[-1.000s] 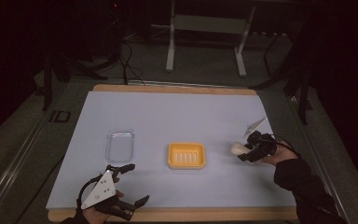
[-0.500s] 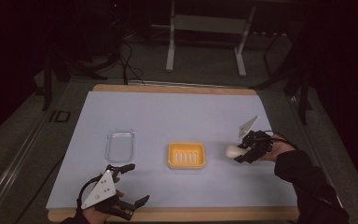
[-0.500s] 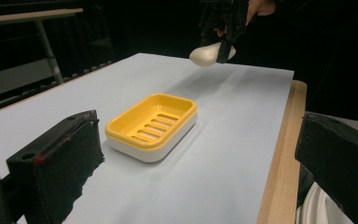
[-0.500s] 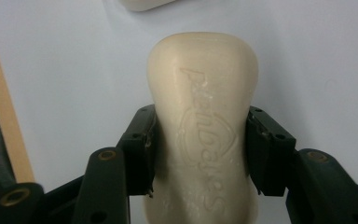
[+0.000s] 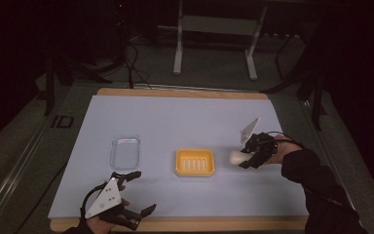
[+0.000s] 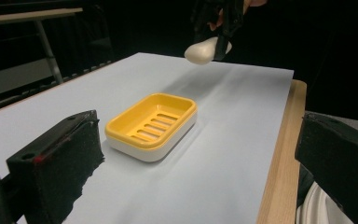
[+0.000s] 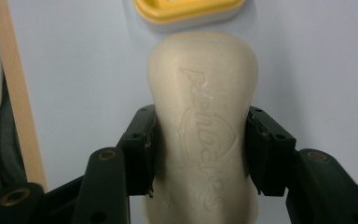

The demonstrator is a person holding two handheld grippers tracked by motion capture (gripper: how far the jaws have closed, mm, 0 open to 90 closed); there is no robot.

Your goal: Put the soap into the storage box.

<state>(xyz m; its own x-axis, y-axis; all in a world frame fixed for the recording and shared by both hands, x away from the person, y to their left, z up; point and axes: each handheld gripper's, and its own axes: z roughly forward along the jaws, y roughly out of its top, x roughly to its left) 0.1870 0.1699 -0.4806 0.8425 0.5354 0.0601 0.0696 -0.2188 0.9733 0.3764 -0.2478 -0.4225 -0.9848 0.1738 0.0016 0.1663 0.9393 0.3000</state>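
Pale blue matting (image 5: pixel 185 122) is spread over the wooden table (image 5: pixel 175 92), with dark floor and a metal stand seen beyond. Nearest the person, the left gripper (image 5: pixel 137 193) is held just above the near edge, its 2 jaws spread wide with nothing between them. Ahead of it and to its right, a yellow soap dish (image 5: pixel 195 162) is set; a clear plastic tray (image 5: pixel 125 152) lies ahead to its left. Farther right, the right gripper (image 5: pixel 244 159) is clamped on a cream soap bar (image 7: pixel 203 116), which is lifted off the mat just beside the dish.
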